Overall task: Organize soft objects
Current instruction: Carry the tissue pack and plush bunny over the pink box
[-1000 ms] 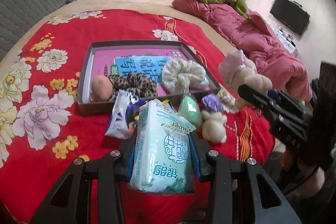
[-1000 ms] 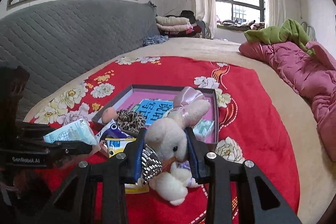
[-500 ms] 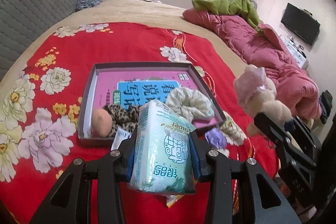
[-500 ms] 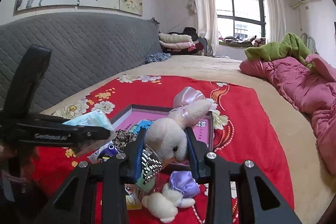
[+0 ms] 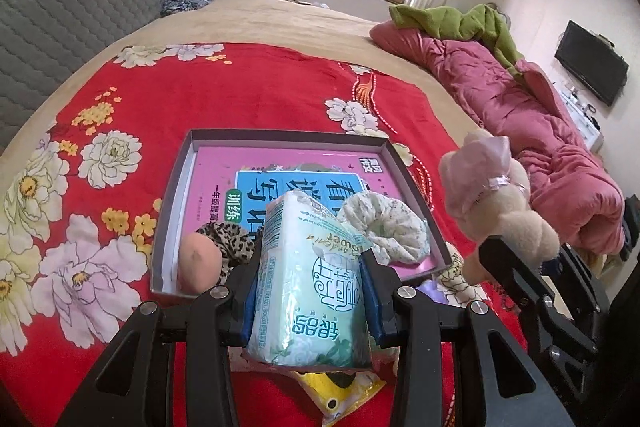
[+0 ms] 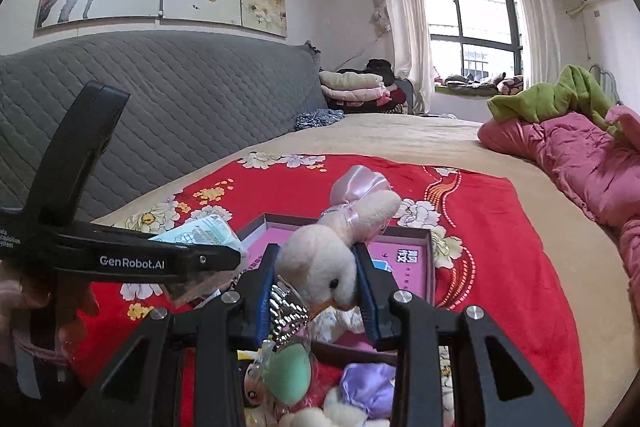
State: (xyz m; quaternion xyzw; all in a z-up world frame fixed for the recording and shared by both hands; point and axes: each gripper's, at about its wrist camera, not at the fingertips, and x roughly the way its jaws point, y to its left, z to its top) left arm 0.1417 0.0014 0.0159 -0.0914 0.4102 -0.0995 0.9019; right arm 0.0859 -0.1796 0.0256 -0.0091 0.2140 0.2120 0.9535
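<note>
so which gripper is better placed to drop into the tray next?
Left, probably. The left gripper holds the tissue pack right at the tray's near edge, facing it squarely. The right gripper, holding the plush bunny, sits off the tray's right side.

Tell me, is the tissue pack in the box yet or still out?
Out. The left gripper holds the tissue pack clamped between its pads, lifted in front of the box.

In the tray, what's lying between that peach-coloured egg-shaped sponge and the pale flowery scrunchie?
A leopard-print scrunchie lies between the sponge and the pale scrunchie, partly hidden behind the held tissue pack; the left wrist view shows it.
</note>
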